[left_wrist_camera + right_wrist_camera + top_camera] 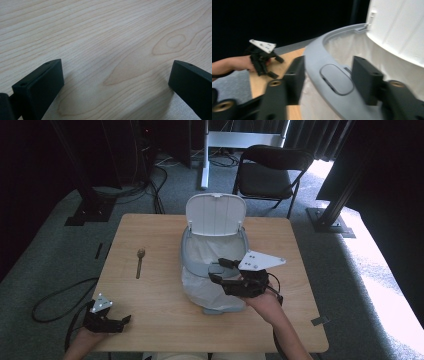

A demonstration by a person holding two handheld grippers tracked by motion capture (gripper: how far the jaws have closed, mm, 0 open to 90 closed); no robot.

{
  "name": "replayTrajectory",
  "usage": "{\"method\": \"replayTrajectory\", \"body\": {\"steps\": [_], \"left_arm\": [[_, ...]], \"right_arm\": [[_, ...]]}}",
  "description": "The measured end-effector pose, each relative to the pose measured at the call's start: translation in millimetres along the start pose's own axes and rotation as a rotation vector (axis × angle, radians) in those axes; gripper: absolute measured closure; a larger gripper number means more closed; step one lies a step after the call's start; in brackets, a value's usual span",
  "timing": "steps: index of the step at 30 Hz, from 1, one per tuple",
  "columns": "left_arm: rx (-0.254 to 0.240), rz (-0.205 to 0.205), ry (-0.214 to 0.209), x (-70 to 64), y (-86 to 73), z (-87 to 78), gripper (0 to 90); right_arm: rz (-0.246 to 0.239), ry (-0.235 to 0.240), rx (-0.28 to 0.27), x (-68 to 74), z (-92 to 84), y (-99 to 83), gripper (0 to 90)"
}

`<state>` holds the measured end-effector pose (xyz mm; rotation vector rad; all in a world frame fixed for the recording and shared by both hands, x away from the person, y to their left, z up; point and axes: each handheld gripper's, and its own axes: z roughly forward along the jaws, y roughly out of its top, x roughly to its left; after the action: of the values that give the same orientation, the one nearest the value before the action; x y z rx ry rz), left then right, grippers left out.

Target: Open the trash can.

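The bin (215, 255) stands mid-table, lid up; the right gripper (328, 80) hides part of its front rim, jaws parted astride it — pad contact is blurred. The left gripper (116, 82) rests near the table (100, 30) corner, open, empty.

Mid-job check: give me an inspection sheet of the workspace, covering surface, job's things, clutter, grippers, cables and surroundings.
Surface: wooden table, bare grain under the left gripper.
Job's things: grey bin with a white liner, its white lid standing open.
Clutter: spoon lying left of the bin.
Grippers: right gripper open, jaws either side of the bin's front rim and its oval button; left gripper open over the near left table corner.
Cables: black cable on the floor at left.
Surroundings: black chair behind the table, grey carpet.
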<state>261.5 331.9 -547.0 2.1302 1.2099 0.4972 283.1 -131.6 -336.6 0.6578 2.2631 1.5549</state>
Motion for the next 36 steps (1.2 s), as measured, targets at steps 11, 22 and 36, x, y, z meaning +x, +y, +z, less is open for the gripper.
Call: {"method": "replayTrajectory", "body": {"steps": [11, 22, 36], "left_arm": [[0.0, 0.0, 0.0, 0.0, 0.0, 0.0, 0.0], [0.0, 0.0, 0.0, 0.0, 0.0, 0.0, 0.0], [0.0, 0.0, 0.0, 0.0, 0.0, 0.0, 0.0]], "right_arm": [[0.024, -0.004, -0.02, -5.4, -8.0, 1.5, 12.5], [0.061, -0.113, -0.058, -18.0, -20.7, -3.6, 12.5], [0.099, -0.226, -0.073, -39.5, -53.0, -24.6, 12.6]]}}
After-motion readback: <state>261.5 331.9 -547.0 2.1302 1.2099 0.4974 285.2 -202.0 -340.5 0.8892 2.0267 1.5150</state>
